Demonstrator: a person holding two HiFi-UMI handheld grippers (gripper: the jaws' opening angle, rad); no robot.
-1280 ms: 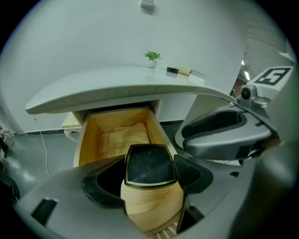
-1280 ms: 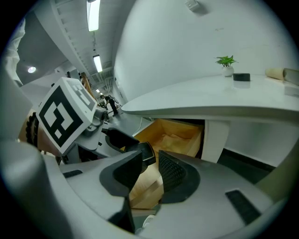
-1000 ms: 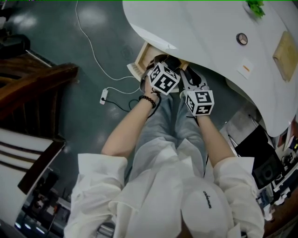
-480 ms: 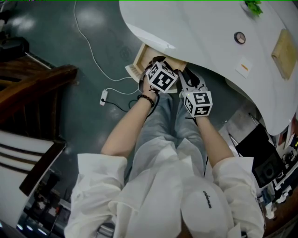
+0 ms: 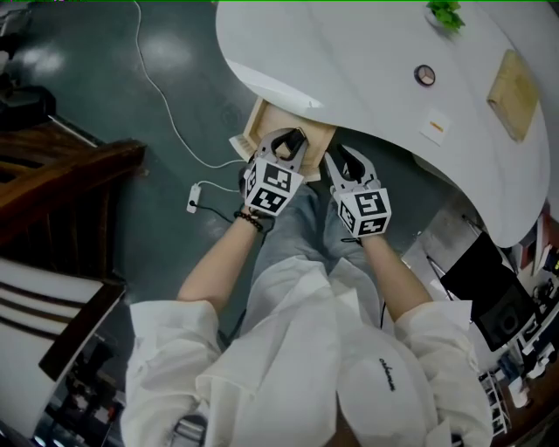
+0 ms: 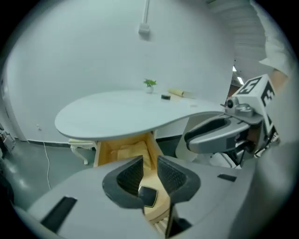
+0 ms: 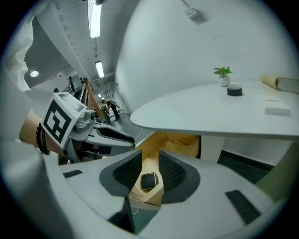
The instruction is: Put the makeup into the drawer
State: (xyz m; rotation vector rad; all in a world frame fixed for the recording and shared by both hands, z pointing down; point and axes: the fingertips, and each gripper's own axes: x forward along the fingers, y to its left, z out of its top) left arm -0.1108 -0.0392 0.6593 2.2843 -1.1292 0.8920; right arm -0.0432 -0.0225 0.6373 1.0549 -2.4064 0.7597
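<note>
Our left gripper (image 6: 149, 170) has just been closing on nothing, our right gripper (image 7: 147, 167) is loose and empty too, and the dark makeup case (image 7: 148, 180) lies in the open drawer (image 7: 174, 141) under the bench (image 7: 210, 116).

Small plant (image 5: 445, 13), black disc (image 5: 424, 75) on white table (image 5: 349, 44).

A dark grey-green polished floor (image 5: 113, 96) is filling the upper left of the head view, catching pale reflections. A small white plug block (image 5: 193, 197) is lying there on its thin cable. Dark brown wooden furniture (image 5: 70, 175) is standing at the left edge. A white oval bench (image 5: 367, 87) is spreading across the upper right, and long ceiling lamps (image 7: 95, 18) are glowing.
</note>
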